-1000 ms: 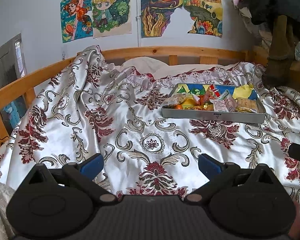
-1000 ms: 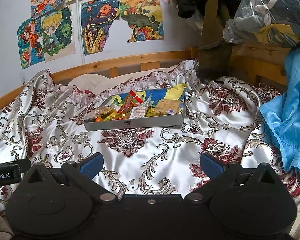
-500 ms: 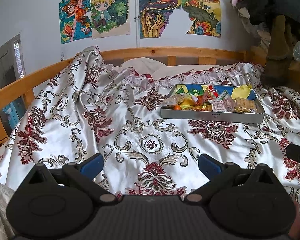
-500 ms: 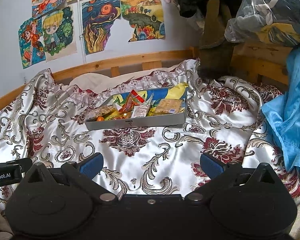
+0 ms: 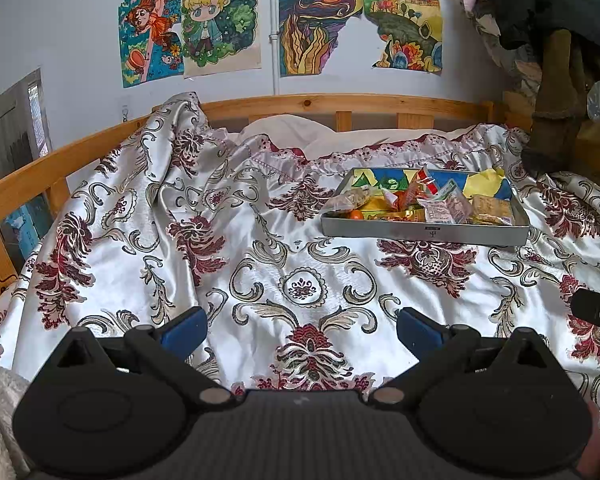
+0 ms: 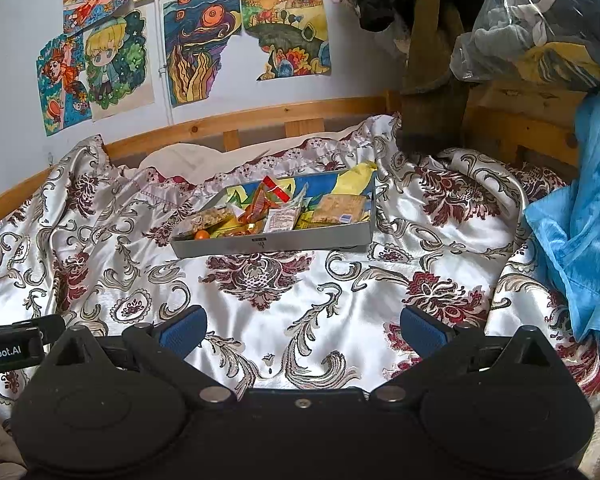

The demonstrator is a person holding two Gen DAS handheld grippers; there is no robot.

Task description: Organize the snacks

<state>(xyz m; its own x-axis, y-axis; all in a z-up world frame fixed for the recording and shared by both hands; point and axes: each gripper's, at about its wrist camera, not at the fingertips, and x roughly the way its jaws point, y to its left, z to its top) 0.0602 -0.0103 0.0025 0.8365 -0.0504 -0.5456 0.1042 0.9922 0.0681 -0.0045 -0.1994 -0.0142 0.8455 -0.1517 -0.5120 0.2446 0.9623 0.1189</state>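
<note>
A grey metal tray (image 5: 424, 235) (image 6: 268, 243) sits on the patterned satin bedspread, full of snacks: an orange-red packet (image 6: 266, 196), a clear wrapped packet (image 6: 282, 220), a cracker pack (image 6: 340, 208), a small orange ball (image 6: 201, 235) and a nut bar (image 6: 210, 216). My left gripper (image 5: 302, 326) is open and empty, well short of the tray, which lies ahead to its right. My right gripper (image 6: 302, 326) is open and empty, with the tray straight ahead and slightly left.
A wooden bed rail (image 5: 340, 102) runs behind the bedspread (image 5: 220, 240), under drawings on the wall. A blue cloth (image 6: 580, 220) lies at the right. Bagged clothes (image 6: 540, 20) and dark items pile at the back right. The other gripper's edge shows in each view.
Both views have shifted slightly; the tray sits a little closer and more central in the right wrist view. Both grippers stay open and empty.
</note>
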